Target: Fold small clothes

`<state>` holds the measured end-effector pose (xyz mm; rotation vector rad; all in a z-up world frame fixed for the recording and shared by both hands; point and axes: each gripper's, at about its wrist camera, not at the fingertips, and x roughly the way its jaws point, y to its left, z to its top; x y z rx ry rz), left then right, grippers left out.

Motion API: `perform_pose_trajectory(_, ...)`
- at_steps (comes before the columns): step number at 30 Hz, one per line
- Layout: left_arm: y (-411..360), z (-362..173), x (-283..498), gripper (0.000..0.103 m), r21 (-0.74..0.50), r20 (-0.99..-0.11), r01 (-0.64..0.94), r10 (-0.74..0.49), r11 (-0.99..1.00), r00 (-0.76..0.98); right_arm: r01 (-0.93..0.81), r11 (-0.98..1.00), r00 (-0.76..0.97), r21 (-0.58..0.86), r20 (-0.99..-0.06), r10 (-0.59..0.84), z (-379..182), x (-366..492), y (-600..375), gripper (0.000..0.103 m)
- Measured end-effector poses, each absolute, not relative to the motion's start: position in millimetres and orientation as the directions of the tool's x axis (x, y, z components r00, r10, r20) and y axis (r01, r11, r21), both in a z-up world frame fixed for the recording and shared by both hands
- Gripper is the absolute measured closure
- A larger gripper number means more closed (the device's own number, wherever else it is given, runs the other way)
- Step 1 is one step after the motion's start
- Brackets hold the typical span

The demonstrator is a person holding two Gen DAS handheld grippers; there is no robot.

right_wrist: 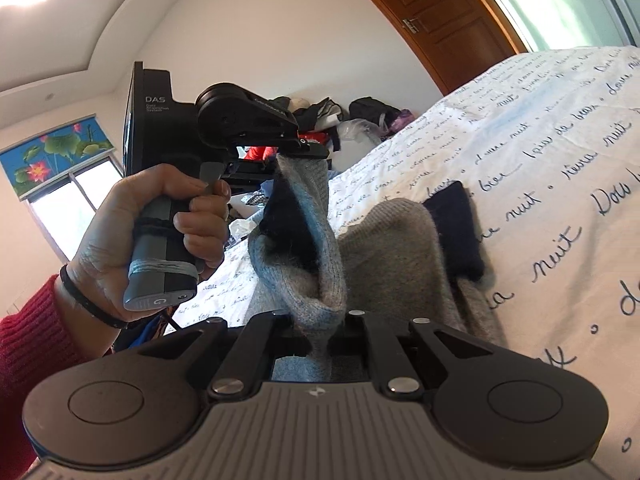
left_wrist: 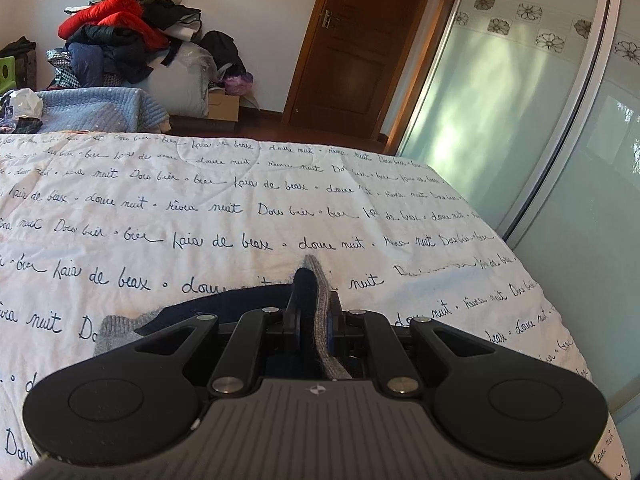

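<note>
Left wrist view: the left tool (left_wrist: 314, 320) is pinched almost shut on a fold of the grey and navy knit garment (left_wrist: 320, 304), a ridge of cloth standing up between its jaws. The rest of the piece lies just beneath, on the bed (left_wrist: 240, 208) with its script-printed cover. In the right wrist view the right tool (right_wrist: 320, 340) is likewise clamped tight on a bunched grey edge of the same garment, which rises from there to the left tool, held in a hand (right_wrist: 160, 224) above the mattress.

The risk, as I judge it, lies in the grips. Each tool holds a thick, rolled wad and not a flat edge, so the knit could slide out as the span is drawn taut, or one layer could slip free while the other stays caught. A navy part (right_wrist: 454, 232) still rests on the bed; dragging it could rumple the fold or pull the cover along.

The garment's long axis seems to run between the two tools, climbing steeply from the right one to the left one, its loose body trailing off toward the bed's far side. Which end is the neck or hem I cannot tell.
</note>
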<state>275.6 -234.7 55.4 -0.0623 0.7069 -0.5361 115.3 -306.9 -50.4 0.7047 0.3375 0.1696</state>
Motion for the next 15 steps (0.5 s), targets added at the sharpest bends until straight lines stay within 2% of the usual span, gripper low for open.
perform_pose_trajectory(15,-277.7,13.2,281.6,0.091,-0.182,-0.663,0.458,-0.453,0.870,0.596,0.061,0.652,0.920,0.756,-0.295,0.257,-77.8,120.6,-331.9,0.096)
